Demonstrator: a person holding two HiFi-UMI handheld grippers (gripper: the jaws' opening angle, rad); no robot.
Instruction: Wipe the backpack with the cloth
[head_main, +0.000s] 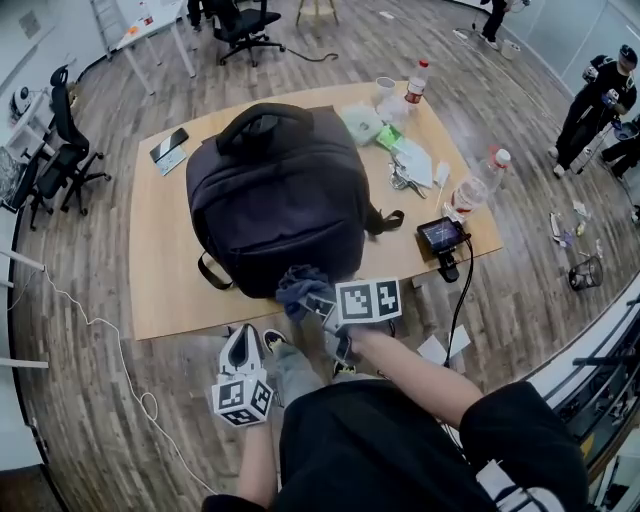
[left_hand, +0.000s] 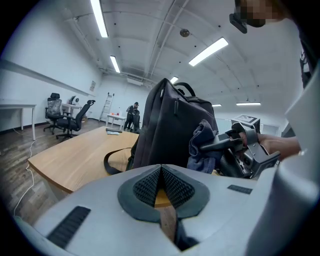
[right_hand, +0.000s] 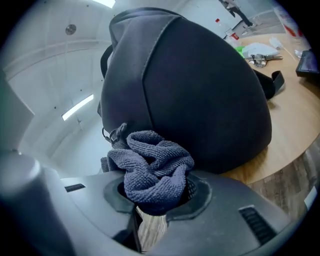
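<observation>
A: Item one?
B: Crumpled blue-grey terry cloth (right_hand: 155, 165): likely soft and light. Right gripper (right_hand: 156, 197) clamps its bunched middle, a sound hold, at the near face of the black fabric backpack (head_main: 275, 190) on the wooden table (head_main: 160, 290).
A: Left gripper (left_hand: 161, 189)?
B: Closed, empty.

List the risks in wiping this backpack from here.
1. The backpack stands unsteadied: the left hand-held gripper is shut, empty and off it, so a firm push from the right hand-held gripper might slide or tip it toward the bottle and cup behind.
2. The cloth is pinched as a bunched wad; it might pull loose, or the jaws might rub the fabric.
</observation>
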